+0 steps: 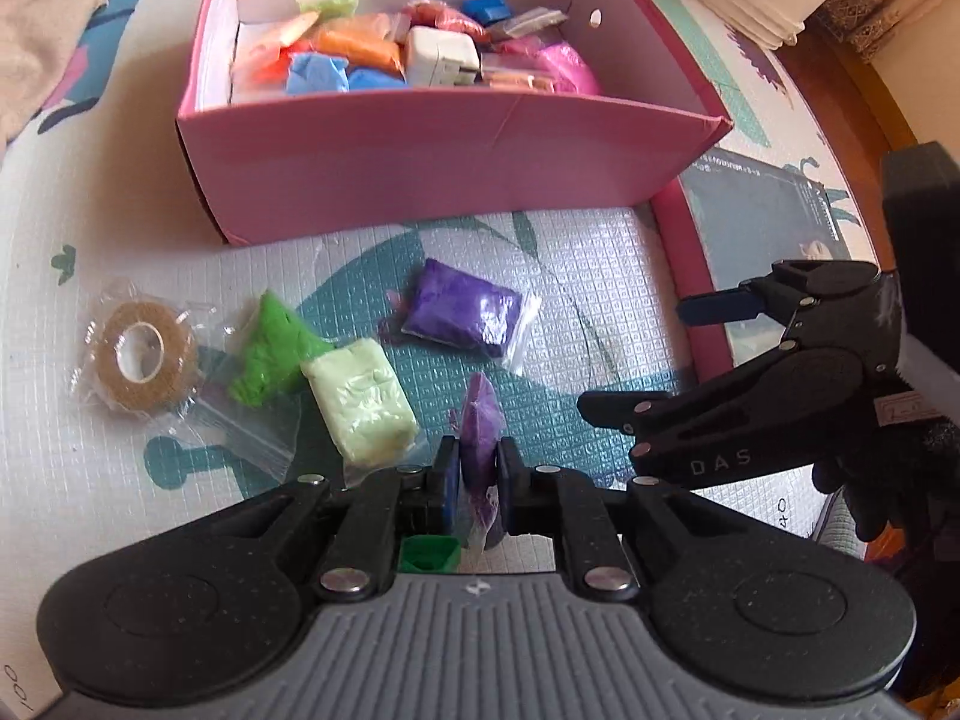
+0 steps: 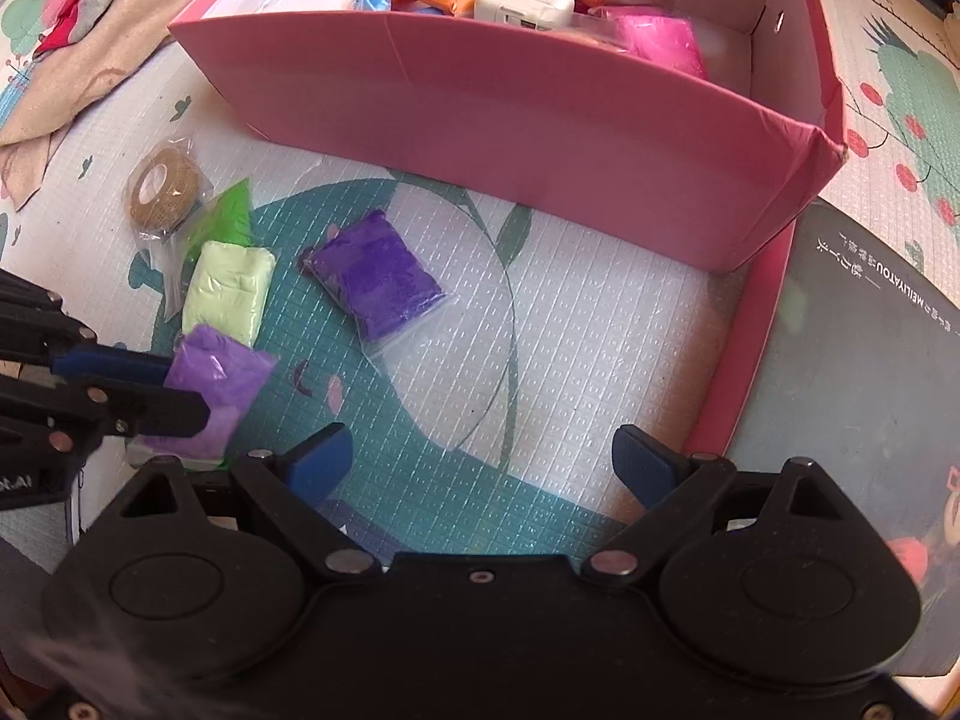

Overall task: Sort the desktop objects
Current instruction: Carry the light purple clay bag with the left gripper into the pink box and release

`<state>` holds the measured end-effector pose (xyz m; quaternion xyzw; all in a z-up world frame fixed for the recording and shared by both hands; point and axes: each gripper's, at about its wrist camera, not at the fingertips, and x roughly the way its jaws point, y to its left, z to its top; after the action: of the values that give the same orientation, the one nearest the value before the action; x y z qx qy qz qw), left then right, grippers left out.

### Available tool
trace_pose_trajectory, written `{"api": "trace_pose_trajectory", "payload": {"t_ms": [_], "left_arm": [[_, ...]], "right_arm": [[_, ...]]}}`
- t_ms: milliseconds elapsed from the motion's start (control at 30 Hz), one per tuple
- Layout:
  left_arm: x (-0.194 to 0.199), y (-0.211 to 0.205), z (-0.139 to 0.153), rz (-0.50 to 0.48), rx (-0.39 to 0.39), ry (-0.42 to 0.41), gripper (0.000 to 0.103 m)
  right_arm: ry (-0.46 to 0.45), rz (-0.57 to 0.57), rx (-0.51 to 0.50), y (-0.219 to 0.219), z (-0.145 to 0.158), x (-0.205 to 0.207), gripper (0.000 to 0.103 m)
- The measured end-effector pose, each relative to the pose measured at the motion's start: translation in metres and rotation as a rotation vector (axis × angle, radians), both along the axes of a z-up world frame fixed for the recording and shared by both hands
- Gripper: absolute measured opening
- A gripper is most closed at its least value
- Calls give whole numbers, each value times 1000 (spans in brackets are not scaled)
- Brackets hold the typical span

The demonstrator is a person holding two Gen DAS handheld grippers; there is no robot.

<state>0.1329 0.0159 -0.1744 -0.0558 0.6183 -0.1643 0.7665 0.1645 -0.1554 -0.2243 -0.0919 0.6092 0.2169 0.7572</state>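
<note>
Purple clay in a clear bag (image 1: 480, 438) sits pinched edge-on between the pads of my left gripper (image 1: 474, 468); jaws clamped tight on it. From the right wrist view the same bag (image 2: 213, 384) reads as light purple, raised just over the near end of the pale green packet.

My right gripper (image 2: 480, 462) hangs with jaws spread wide, nothing between the blue pads (image 2: 321, 459), only the play mat (image 2: 600, 324) beneath. It points steeply down, just right of my left gripper.

Items on the mat, in front of the pink box (image 1: 444, 162):
- darker purple clay bag (image 1: 465, 315), lying flat, apart from the rest
- pale green clay packet (image 1: 360, 411), touching the bright green one
- bright green clay bag (image 1: 273, 351), partly under the pale one
- tan tape roll (image 1: 141, 354) in clear wrap, leftmost, close beside the bright green bag

The pink box is open-topped and holds a mix of clay bags (orange, blue, pink, green, red) and a white block (image 1: 441, 57). A beige cloth (image 1: 48, 12) lies at far left of the mat.
</note>
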Motion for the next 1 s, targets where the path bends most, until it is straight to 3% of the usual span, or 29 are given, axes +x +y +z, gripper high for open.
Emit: {"api": "trace_pose_trajectory", "payload": {"t_ms": [200, 467, 700, 800, 900, 1000], "left_arm": [[19, 3, 39, 7, 30, -88, 12], [34, -2, 88, -11, 25, -204, 12], [46, -4, 132, 33, 47, -374, 12], [53, -6, 140, 62, 75, -482, 12], [65, -4, 137, 101, 109, -518, 12], [78, 4, 126, 131, 87, -507, 12]], "right_arm": [[-84, 11, -59, 7, 1, 1, 94], [-170, 62, -11, 18, 3, -6, 94], [-237, 124, -19, 34, 9, -5, 92], [-245, 122, -6, 37, 10, 0, 92], [-260, 137, 3, 41, 9, 4, 91], [-273, 164, 3, 45, 6, 6, 88]]}}
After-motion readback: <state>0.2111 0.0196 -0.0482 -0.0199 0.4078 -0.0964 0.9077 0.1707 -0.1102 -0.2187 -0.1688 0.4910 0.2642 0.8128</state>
